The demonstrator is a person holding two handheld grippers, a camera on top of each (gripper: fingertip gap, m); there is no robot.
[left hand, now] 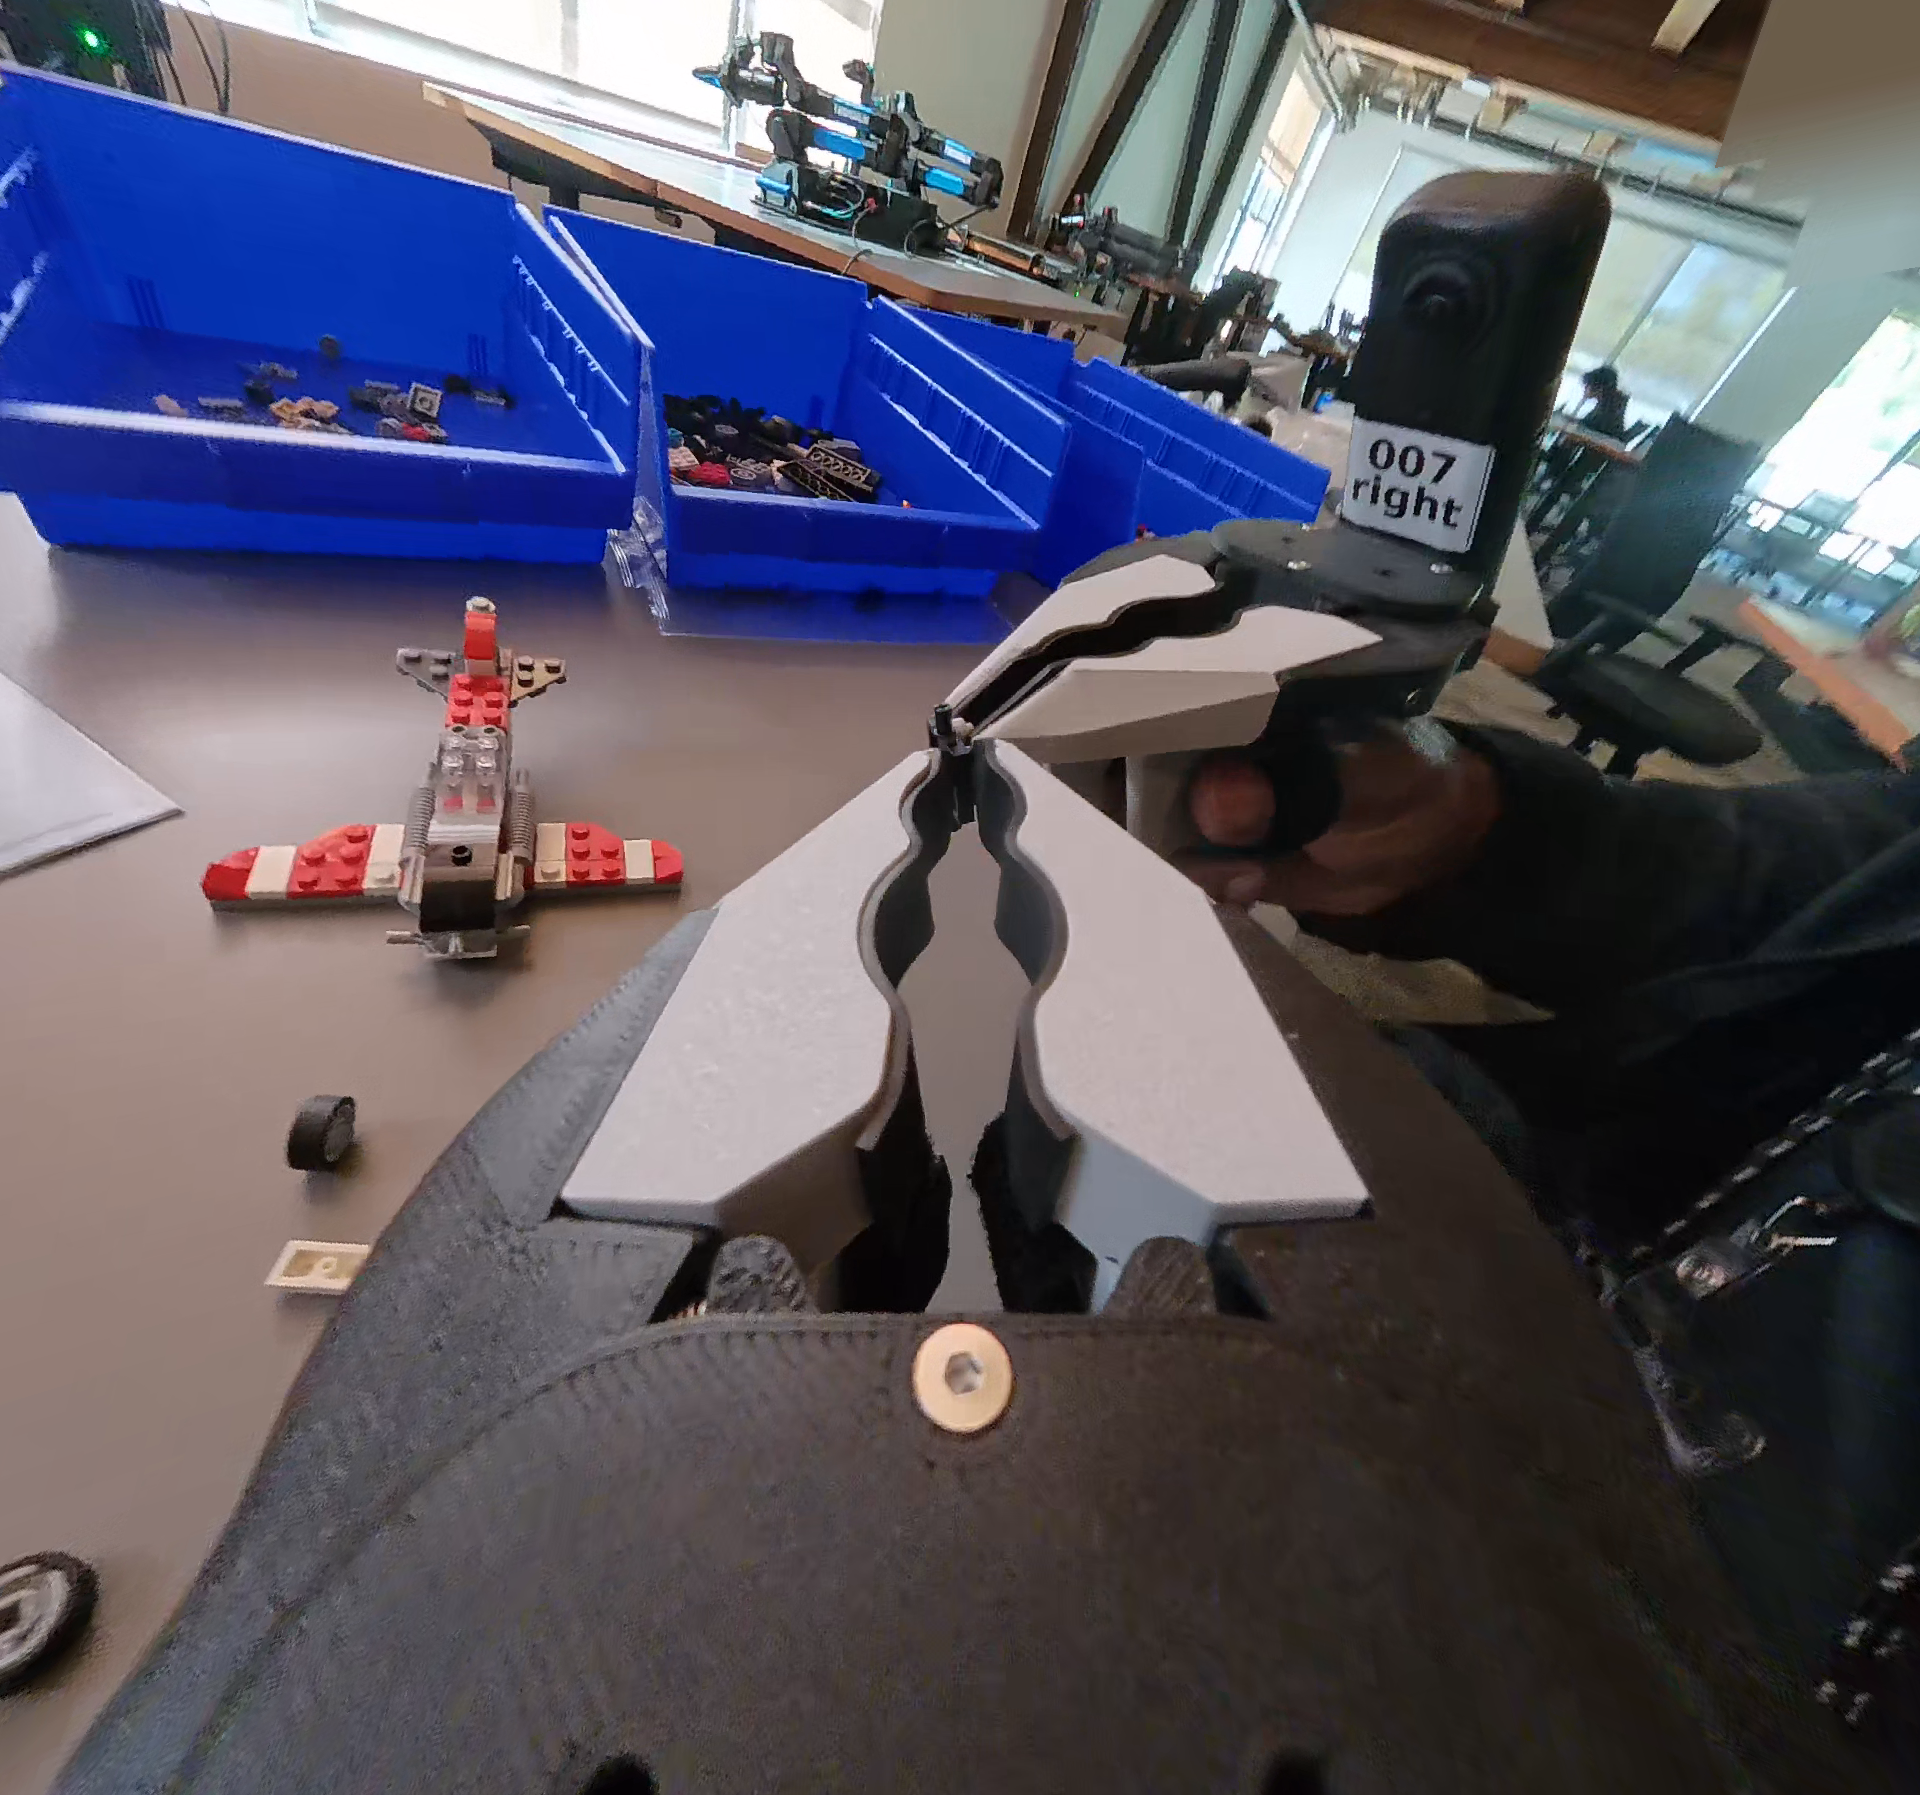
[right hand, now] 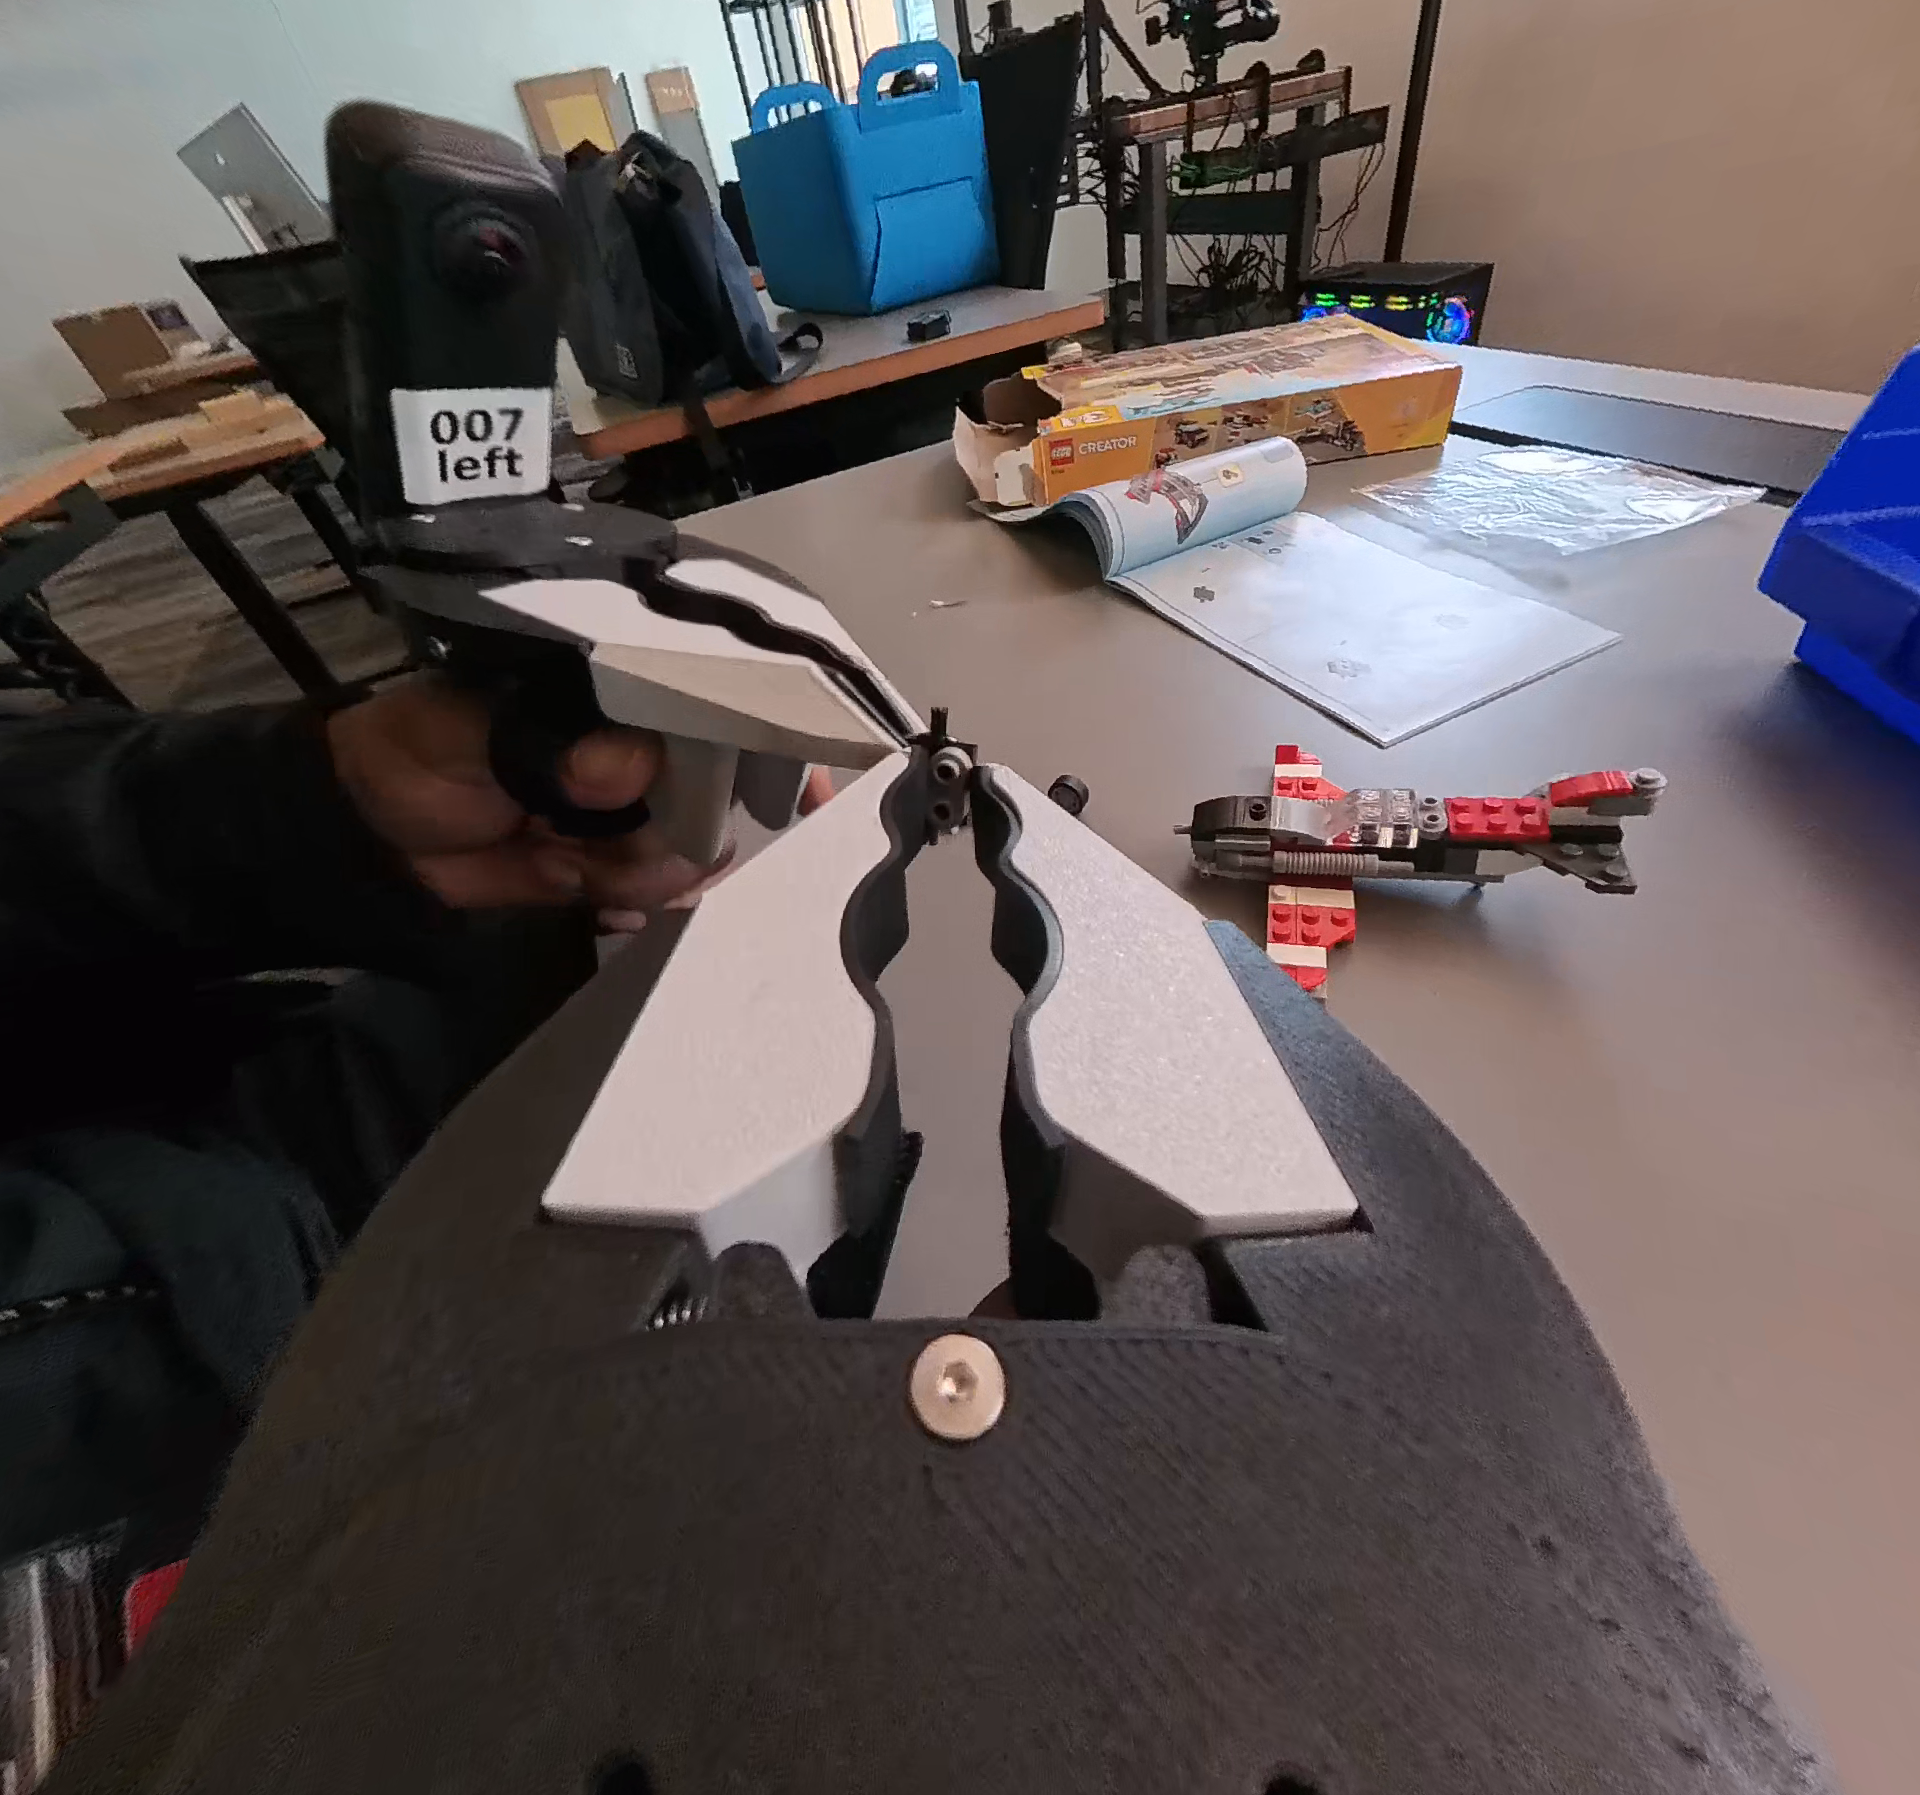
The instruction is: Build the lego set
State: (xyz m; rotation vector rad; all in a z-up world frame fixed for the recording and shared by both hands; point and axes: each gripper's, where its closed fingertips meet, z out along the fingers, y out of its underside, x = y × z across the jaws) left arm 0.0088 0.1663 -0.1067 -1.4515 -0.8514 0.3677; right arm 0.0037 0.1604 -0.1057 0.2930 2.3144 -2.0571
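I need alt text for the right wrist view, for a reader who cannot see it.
Two handheld grippers meet tip to tip above a grey table: the right gripper pinches a small black piece, and the left gripper comes in from the left. A red, white and grey plane model lies behind, near an open instruction booklet.

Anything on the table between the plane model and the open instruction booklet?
No. In the right wrist view, the stretch of table between the plane model and the instruction booklet is bare grey surface; nothing lies there.
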